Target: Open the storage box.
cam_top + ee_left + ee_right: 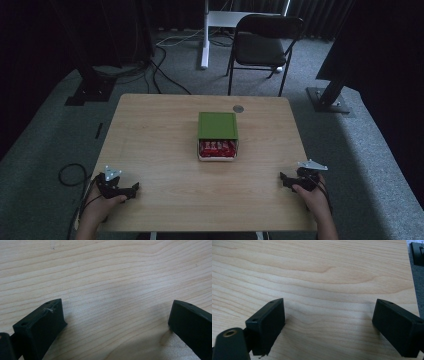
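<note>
Left claw (131, 191) and right claw (285, 179) both spread apart, empty, resting at near corners of desk (150, 140); box (217, 136) at centre, green lid slid back; best approached from both sides, low and level.

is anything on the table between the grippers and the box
Nothing visible. Bare table lies between the left gripper, the right gripper and the box at the centre. Both grippers are open and hold nothing.
</note>
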The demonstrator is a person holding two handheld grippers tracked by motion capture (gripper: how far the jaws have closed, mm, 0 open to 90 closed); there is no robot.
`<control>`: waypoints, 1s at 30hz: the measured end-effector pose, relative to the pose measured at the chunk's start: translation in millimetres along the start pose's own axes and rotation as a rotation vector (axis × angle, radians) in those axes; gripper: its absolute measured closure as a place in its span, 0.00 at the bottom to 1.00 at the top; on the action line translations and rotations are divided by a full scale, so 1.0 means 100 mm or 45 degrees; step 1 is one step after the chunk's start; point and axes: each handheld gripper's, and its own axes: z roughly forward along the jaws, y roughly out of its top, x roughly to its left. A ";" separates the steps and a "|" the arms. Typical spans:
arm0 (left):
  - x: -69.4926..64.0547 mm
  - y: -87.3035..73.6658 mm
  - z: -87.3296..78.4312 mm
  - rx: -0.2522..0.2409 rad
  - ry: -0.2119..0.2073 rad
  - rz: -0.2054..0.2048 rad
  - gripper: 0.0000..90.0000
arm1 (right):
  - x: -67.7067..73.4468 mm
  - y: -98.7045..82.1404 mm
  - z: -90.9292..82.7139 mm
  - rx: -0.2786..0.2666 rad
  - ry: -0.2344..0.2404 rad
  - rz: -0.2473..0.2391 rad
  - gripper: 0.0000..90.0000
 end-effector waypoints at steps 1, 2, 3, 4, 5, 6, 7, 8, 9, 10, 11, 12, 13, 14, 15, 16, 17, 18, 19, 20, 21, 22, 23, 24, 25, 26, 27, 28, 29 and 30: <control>0.00 0.00 0.00 0.000 0.000 0.000 0.01 | 0.00 0.00 0.00 0.000 0.000 0.001 0.12; 0.00 0.00 0.00 0.000 0.000 0.000 0.01 | 0.00 0.00 0.00 0.000 0.000 0.001 0.12; 0.00 0.00 0.00 0.000 0.000 0.000 0.01 | 0.00 0.00 0.00 0.000 0.000 0.001 0.12; 0.00 0.00 0.00 0.000 0.000 0.000 0.01 | 0.00 0.00 0.00 0.001 0.000 0.001 0.12; 0.00 0.00 0.00 0.000 0.000 0.000 0.01 | 0.00 0.00 0.00 0.001 0.000 0.001 0.12; 0.00 0.00 0.00 0.000 0.000 -0.001 0.01 | 0.00 0.00 0.00 0.001 0.000 0.001 0.12; 0.00 0.00 0.00 0.000 0.000 -0.001 0.01 | 0.00 0.00 0.00 0.001 0.000 0.001 0.12; 0.00 0.00 0.00 0.000 0.000 -0.001 0.01 | 0.00 0.00 0.00 0.000 0.000 0.001 0.12; 0.00 0.00 0.00 0.000 0.000 -0.001 0.01 | 0.00 0.00 0.00 0.001 0.000 0.002 0.12; 0.00 0.00 0.00 0.001 0.000 0.000 0.01 | 0.00 0.00 0.00 0.001 0.000 0.001 0.12; 0.00 0.00 0.00 0.002 0.000 0.002 0.01 | 0.00 0.00 0.00 0.001 0.000 0.002 0.12; 0.00 0.00 0.00 0.000 -0.004 0.005 0.01 | 0.00 0.00 0.00 0.001 0.000 0.002 0.12; 0.00 0.00 0.00 0.000 -0.004 0.005 0.01 | 0.00 0.00 0.00 0.002 0.000 0.001 0.12; -0.01 0.00 0.00 -0.001 -0.009 0.015 0.01 | 0.00 0.00 0.00 0.002 0.000 0.001 0.12; -0.02 0.00 0.00 -0.005 -0.013 0.026 0.01 | 0.00 0.00 0.00 0.001 -0.001 0.002 0.12; -0.02 0.00 0.00 -0.005 -0.013 0.026 0.01 | 0.00 0.00 0.00 0.001 -0.001 0.002 0.12; -0.06 0.02 0.01 -0.006 -0.025 0.053 0.01 | 0.00 0.00 0.00 0.001 -0.001 0.002 0.12; -0.09 0.03 0.02 -0.008 -0.035 0.069 0.01 | 0.00 0.01 0.00 0.001 0.000 0.002 0.12; -0.10 0.04 0.03 -0.009 -0.042 0.079 0.01 | 0.00 0.01 0.00 0.001 0.000 0.002 0.12; -0.13 0.05 0.04 -0.009 -0.047 0.090 0.01 | 0.00 0.01 0.01 0.001 0.000 0.002 0.12; -0.13 0.05 0.04 -0.009 -0.047 0.090 0.01 | 0.01 0.01 0.01 0.001 0.000 0.002 0.12; -0.18 0.08 0.06 -0.014 -0.062 0.123 0.01 | 0.01 0.01 0.01 0.001 0.000 0.001 0.12; -0.21 0.10 0.08 -0.017 -0.069 0.129 0.01 | 0.01 0.01 0.01 0.001 0.001 0.001 0.12; -0.24 0.11 0.09 -0.017 -0.077 0.138 0.01 | 0.01 0.01 0.01 0.001 0.001 0.000 0.12; -0.27 0.13 0.10 -0.022 -0.091 0.153 0.01 | 0.01 0.01 0.01 0.001 0.001 0.000 0.12; -0.31 0.15 0.12 -0.031 -0.104 0.169 0.01 | 0.01 0.01 0.01 0.001 0.001 0.001 0.12; -0.34 0.17 0.13 -0.037 -0.107 0.185 0.01 | 0.01 0.01 0.01 0.000 0.002 0.000 0.12; -0.37 0.18 0.13 -0.043 -0.111 0.193 0.01 | 0.01 0.01 0.01 0.000 0.003 -0.002 0.12; -0.40 0.21 0.14 -0.050 -0.115 0.200 0.01 | 0.01 0.01 0.01 0.000 0.003 -0.002 0.12; -0.40 0.21 0.14 -0.050 -0.115 0.200 0.01 | 0.01 0.01 0.01 0.000 0.003 -0.003 0.12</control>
